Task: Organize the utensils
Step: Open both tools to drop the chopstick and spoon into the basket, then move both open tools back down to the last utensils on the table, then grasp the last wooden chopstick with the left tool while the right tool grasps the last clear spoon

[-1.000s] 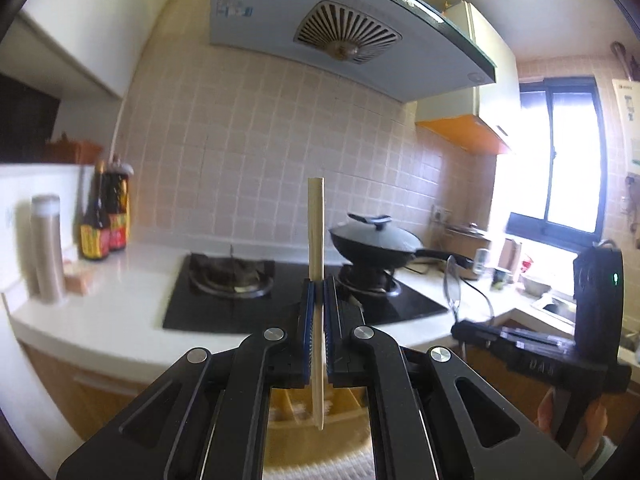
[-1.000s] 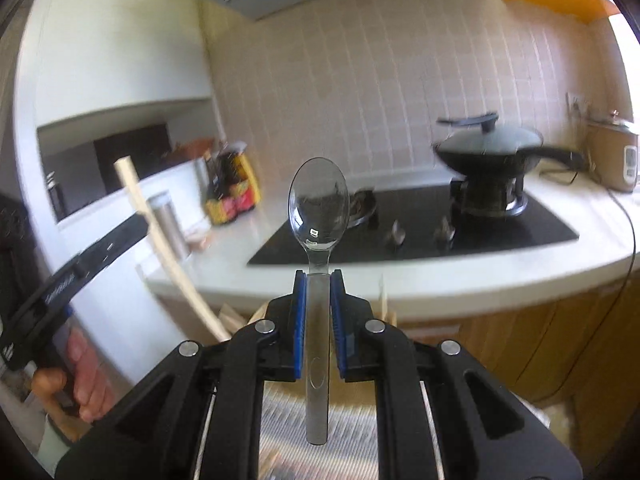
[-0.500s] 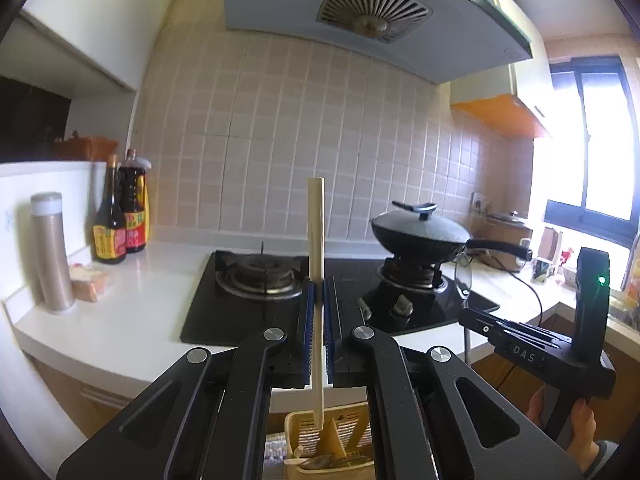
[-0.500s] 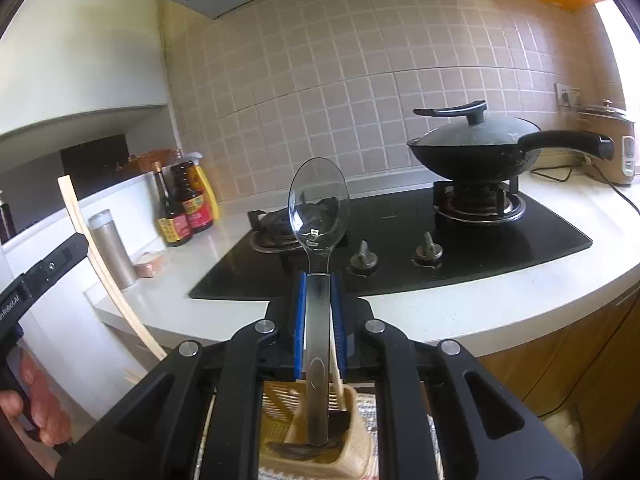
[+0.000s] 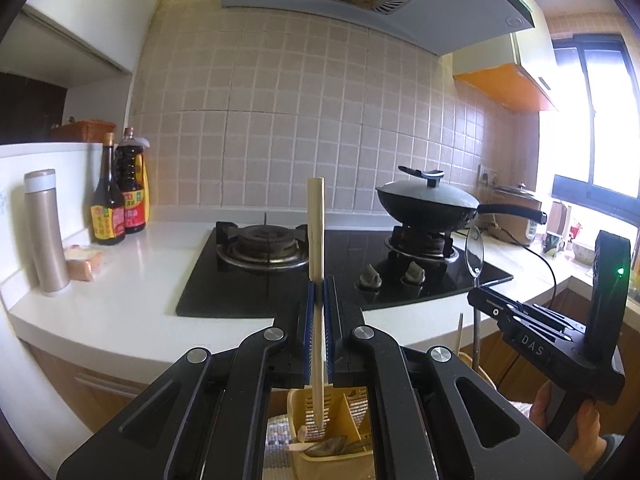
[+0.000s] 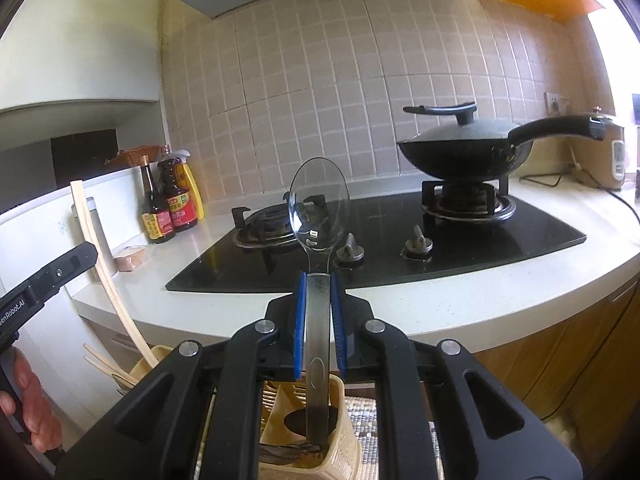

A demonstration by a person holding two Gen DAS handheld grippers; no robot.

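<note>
Left gripper is clenched on a wooden chopstick, held upright, its lower tip hanging just over the yellow utensil caddy at 6 o'clock in the left wrist view; whether the tip touches the caddy is not clear. More chopsticks and dark utensils lie in the caddy's compartments. Right gripper is clamped on a clear plastic spoon, bowl up at 12 o'clock, handle end down inside the caddy, near the compartment's right wall. In the right wrist view the left gripper sits at 9 o'clock with its chopstick slanting down to the caddy's left side, a hand gripping its handle. Behind: white countertop, black gas hob, lidded black wok on the right burner at 2 o'clock, sauce bottles and a steel flask at 9 o'clock. Woven mat lies under the caddy.
</note>
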